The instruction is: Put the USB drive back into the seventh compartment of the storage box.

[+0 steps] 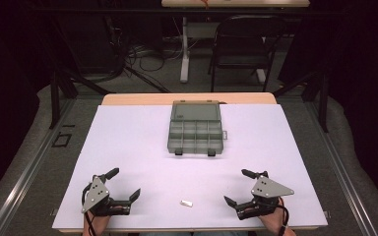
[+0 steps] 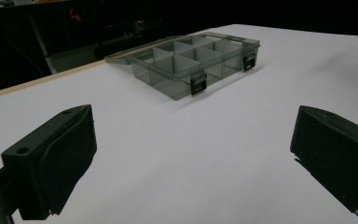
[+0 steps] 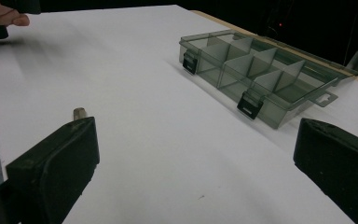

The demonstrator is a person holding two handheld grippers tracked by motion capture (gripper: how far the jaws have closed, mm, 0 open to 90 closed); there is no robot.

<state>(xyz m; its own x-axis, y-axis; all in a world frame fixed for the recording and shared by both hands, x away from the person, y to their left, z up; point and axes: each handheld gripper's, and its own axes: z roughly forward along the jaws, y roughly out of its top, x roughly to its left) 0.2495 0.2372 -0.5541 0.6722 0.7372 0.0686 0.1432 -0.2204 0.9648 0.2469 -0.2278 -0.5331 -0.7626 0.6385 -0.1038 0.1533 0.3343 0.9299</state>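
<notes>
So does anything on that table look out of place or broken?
Nothing looks damaged. The grey compartment box sits square with its lid open and its compartments look empty. The one stray thing is a small pale piece lying alone near the front edge.

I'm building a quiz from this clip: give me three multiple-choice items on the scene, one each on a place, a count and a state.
1. Where does the small metal piece lie?
A. inside the box
B. on the sheet between the two claws
C. on the floor

2. How many black latches show on the box's front?
A. two
B. four
C. none

3. How is the box's lid?
A. shut
B. off and set aside
C. open, folded back

Key: 1 B, it rests near the front edge between the left claw and right claw; 2 A, one near each front corner; 3 C, the compartments are exposed.
</notes>
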